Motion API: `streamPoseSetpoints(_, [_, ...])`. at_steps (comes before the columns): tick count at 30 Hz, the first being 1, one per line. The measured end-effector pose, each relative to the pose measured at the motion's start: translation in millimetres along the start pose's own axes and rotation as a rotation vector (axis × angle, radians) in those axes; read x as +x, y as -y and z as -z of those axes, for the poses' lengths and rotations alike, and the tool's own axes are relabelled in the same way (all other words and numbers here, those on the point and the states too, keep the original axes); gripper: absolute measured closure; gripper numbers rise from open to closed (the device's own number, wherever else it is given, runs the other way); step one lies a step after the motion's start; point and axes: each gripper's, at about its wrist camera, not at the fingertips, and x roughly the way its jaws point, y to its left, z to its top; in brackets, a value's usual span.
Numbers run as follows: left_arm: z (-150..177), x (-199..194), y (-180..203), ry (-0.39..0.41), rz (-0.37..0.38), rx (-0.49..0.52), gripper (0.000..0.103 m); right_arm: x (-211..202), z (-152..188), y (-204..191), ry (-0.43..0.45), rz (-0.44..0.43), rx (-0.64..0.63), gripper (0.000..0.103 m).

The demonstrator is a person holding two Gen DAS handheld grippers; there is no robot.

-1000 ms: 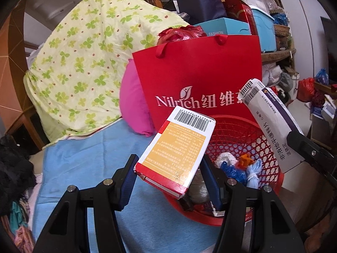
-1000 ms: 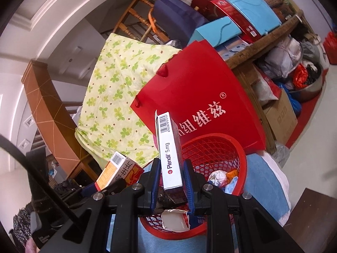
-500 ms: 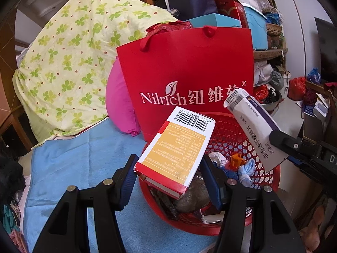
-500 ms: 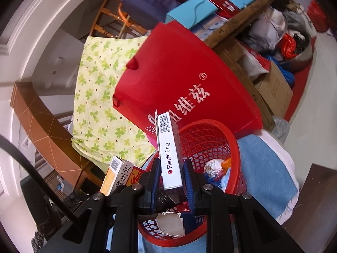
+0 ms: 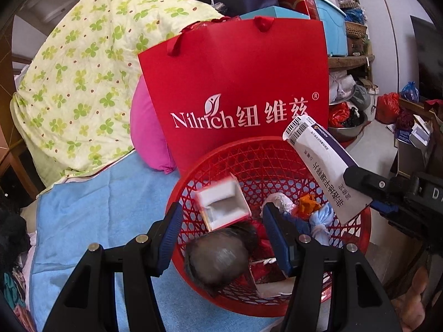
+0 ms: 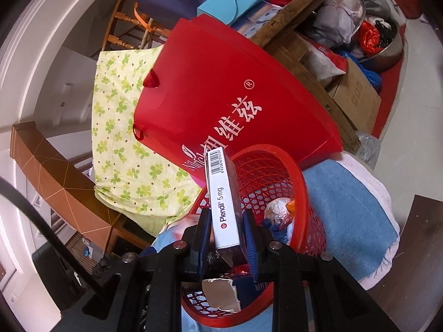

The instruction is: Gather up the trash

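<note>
Over the red basket [image 5: 277,149], the left gripper [image 5: 223,231] is hanging with jaws spread as its blurred box [image 5: 223,207] is dropping in, while the right gripper [image 6: 225,238] is pinching a white carton [image 6: 224,202], best released above the basket's middle.

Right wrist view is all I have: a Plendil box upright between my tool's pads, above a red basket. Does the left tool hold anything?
Observer: No. The left tool is open; a blurred small box, white inside, is over the trash in the red basket, touching neither pad.
Operator: Which face of my box does the left camera see?
Observer: The Plendil box shows a wide white face with Chinese print and a purple edge.
</note>
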Motion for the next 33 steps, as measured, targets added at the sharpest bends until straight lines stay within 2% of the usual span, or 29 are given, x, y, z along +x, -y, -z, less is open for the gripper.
streamPoseSetpoints(16, [10,-12,-15,-0.027,0.009,-0.056,0.04,14,-12,10,-0.011,0.053,-0.002,0.077])
streamPoseSetpoints(25, [19,-30,-37,-0.021,-0.01,-0.107,0.031,24,1,-21,-0.041,0.072,-0.127,0.076])
streamPoseSetpoints(28, [20,-35,-44,-0.018,-0.016,-0.12,0.029,26,7,-33,-0.048,0.056,-0.174,0.065])
streamPoseSetpoints(29, [20,-37,-45,-0.017,-0.017,-0.127,0.029,25,9,-36,-0.044,0.054,-0.19,0.05])
streamPoseSetpoints(30, [21,-39,-48,-0.016,-0.019,-0.133,0.028,23,11,-41,-0.031,0.053,-0.214,0.04])
streamPoseSetpoints(31, [21,-41,-50,-0.016,-0.019,-0.139,0.027,20,13,-45,-0.011,0.053,-0.236,0.036])
streamPoseSetpoints(33, [21,-45,-53,-0.011,-0.021,-0.151,0.027,10,17,-54,0.045,0.053,-0.294,0.036])
